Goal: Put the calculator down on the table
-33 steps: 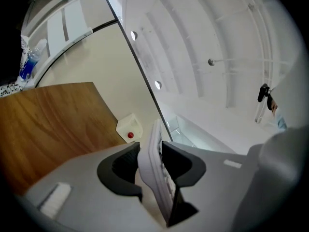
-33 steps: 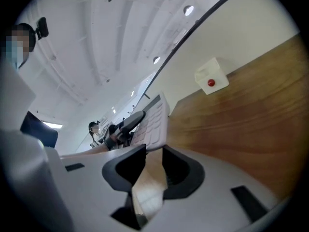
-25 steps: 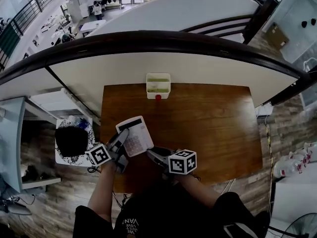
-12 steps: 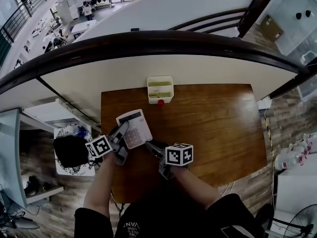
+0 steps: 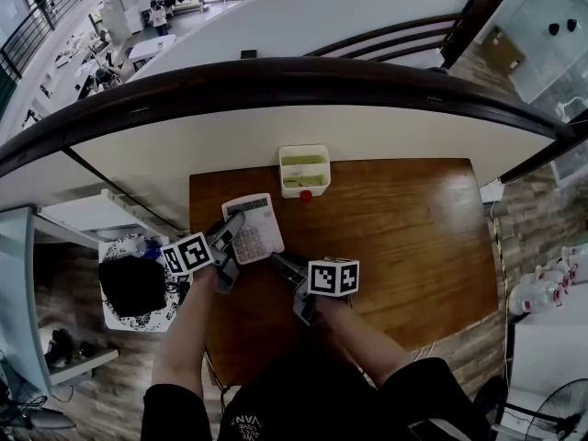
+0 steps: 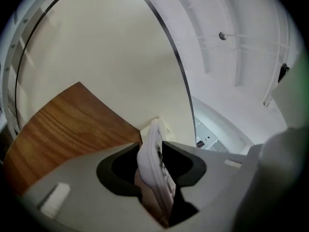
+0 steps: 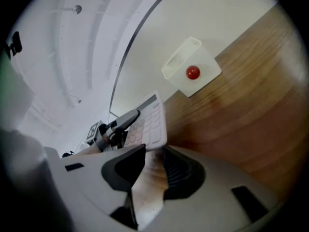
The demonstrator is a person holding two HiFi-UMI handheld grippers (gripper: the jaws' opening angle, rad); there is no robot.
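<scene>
With my left gripper (image 5: 230, 231) clamped on one edge of the calculator (image 5: 254, 229), just above the desk (image 5: 395, 219), I should lower it flat before releasing, my right gripper (image 5: 279, 262) part-open, empty, beside its corner.

Left arm (image 5: 188, 324) and right arm (image 5: 363, 338) reach forward, each with a claw.
The left claw (image 5: 235, 223) pinches the calculator (image 5: 254, 230) by its edge; the right claw (image 5: 278, 261) has its jaws apart, holding nothing.

Your worktop (image 5: 404, 237): rectangular, dark brown wood grain running lengthwise. At the middle of its far edge you have one small white open-topped box (image 5: 304, 167) standing directly on the wood, with a red round spot (image 5: 306, 195) on its near face.
</scene>
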